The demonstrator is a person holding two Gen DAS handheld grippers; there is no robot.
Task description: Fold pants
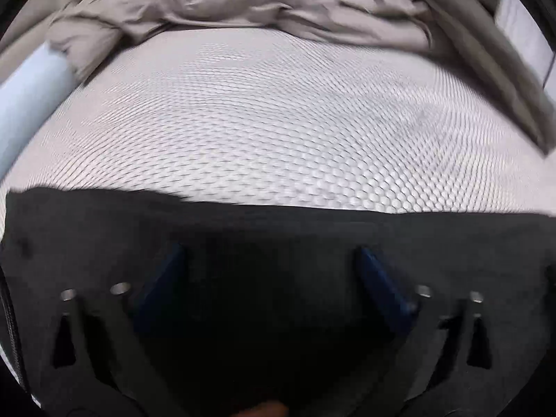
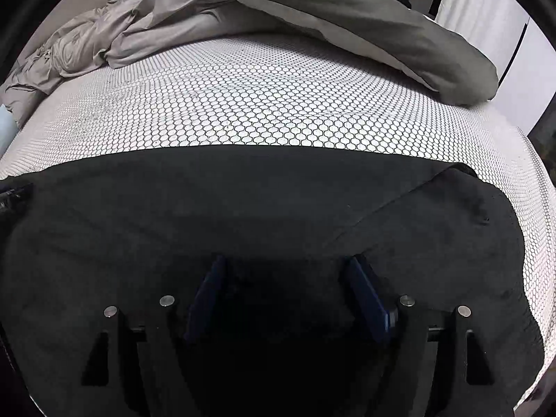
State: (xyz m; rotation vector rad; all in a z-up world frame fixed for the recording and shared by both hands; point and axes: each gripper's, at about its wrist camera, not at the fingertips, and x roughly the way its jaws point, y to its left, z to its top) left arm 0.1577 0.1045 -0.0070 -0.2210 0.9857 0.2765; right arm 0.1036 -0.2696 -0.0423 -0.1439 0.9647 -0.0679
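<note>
Black pants [image 2: 243,208]: spread flat across the near part of the bed, their far edge running straight across both views; a fold line slants up toward the right end in the right wrist view.
Mattress cover [image 2: 264,104]: white with a dark honeycomb print, bare beyond the pants.
Left gripper [image 1: 269,260]: hangs over the dark cloth, its blue pads [image 1: 380,285] standing wide apart; nothing is pinched between them. The view is blurred.
Right gripper [image 2: 285,271]: also above the pants, its blue fingers [image 2: 368,299] parted, cloth lying under the gap and not squeezed by them.
Beige bedding [image 1: 243,0]: crumpled in a heap along the far side of the bed.
Grey-green duvet [image 2: 347,21]: bunched at the far right, one end drooping onto the mattress.
Pale blue roll [image 1: 27,93]: at the left edge, touching the beige heap.
</note>
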